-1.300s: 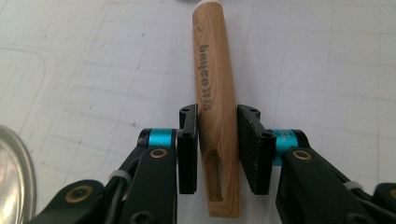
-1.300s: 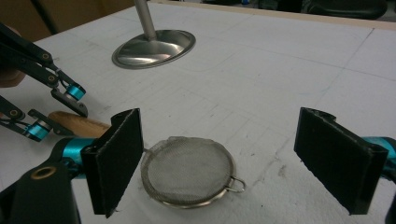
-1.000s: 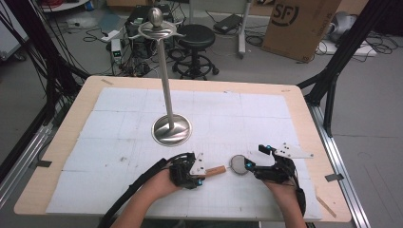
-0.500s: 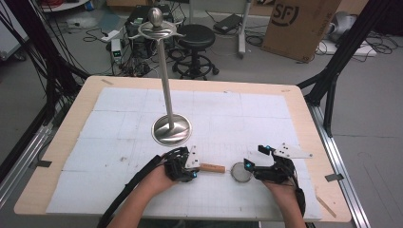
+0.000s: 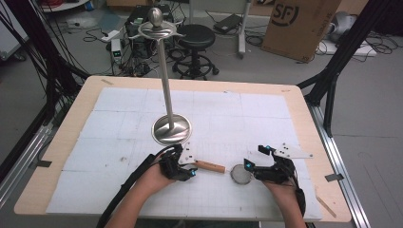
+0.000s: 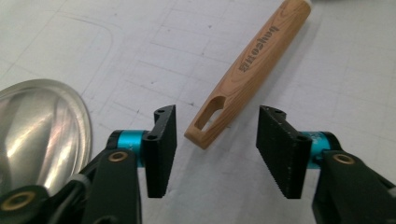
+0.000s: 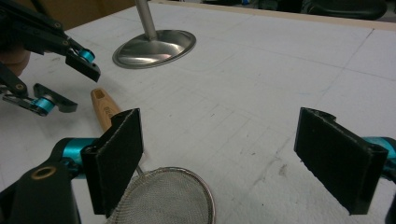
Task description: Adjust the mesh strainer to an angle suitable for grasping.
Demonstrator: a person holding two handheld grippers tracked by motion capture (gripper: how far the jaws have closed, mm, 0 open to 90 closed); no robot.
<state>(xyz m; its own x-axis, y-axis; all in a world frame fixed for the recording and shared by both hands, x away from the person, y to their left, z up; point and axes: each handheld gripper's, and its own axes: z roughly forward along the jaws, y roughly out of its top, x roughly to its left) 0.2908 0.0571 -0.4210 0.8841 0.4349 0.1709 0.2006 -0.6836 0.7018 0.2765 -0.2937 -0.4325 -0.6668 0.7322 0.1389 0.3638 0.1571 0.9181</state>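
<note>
Pale wooden table (image 5: pixel 57 147) under a white gridded sheet (image 5: pixel 266 114), grey floor, cables, a black stool (image 5: pixel 196 35) and a brown cardboard box (image 5: pixel 297 23) beyond; lying flat near the front edge, a small round wire-mesh strainer with a light wooden handle (image 5: pixel 211 166), mesh bowl (image 5: pixel 241 174) toward the right hand, handle stretched toward the left. Seen from the left gripper view, the handle's slotted tip (image 6: pixel 212 119) resting on the sheet between the black ribbed pads (image 6: pixel 163 149), touched by neither, gaps on both sides; left gripper (image 6: pixel 215 151), jaws having just been opening, now spread around the tip without pressing it; same gripper (image 5: pixel 186 167) in the high view at the handle's end, grey three-cornered plate on top. Right gripper (image 7: pixel 219 161) spread wide, pads (image 7: pixel 119 156) well apart, the mesh bowl (image 7: pixel 163 198) low between them and close to one pad, whether touching it impossible to tell, nothing clamped; in the high view, right gripper (image 5: pixel 252 169) just beside the bowl's rim. Farther back on the sheet, a polished steel stand (image 5: pixel 171 128) with a round domed base, a slim upright pole and a knobbed top with curved arms, near the left gripper yet apart from the strainer. Forearms entering from the bottom edge, black cable trailing from the left one.
</note>
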